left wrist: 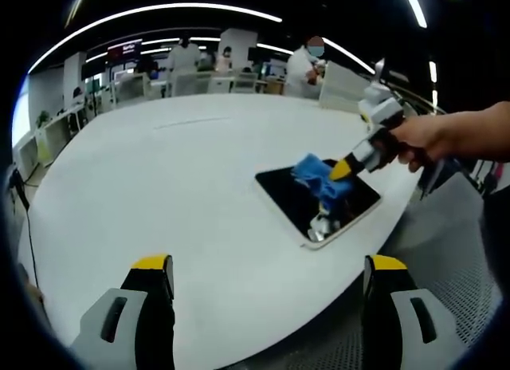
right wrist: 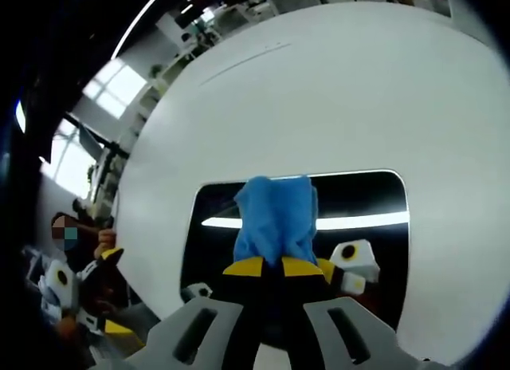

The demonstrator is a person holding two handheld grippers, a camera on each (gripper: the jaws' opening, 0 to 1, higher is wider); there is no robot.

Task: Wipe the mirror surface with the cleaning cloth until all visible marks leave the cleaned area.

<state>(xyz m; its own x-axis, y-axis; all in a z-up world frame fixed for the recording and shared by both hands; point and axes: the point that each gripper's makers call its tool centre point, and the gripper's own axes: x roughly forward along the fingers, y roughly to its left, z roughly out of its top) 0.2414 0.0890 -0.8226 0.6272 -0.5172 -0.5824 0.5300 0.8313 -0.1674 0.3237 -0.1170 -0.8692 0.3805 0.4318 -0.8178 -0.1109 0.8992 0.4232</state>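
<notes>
A dark mirror (left wrist: 299, 196) in a white frame lies flat on the white table (left wrist: 183, 171), close to its right edge. On the glass sits a blue cleaning cloth (left wrist: 320, 175), and my right gripper (left wrist: 344, 169) is shut on it, held by a hand (left wrist: 430, 139) coming in from the right. In the right gripper view the yellow-tipped jaws of the right gripper (right wrist: 273, 266) pinch the cloth (right wrist: 275, 210) against the mirror (right wrist: 360, 198), which reflects a bright light strip. My left gripper (left wrist: 269, 266) hovers open over the near table, well short of the mirror, with nothing in it.
The table edge (left wrist: 374, 242) drops off just beyond the mirror to grey floor (left wrist: 446, 258). Several people (left wrist: 307, 63) stand among desks at the far side of the room. A person holding the left gripper (right wrist: 107, 294) appears at the lower left of the right gripper view.
</notes>
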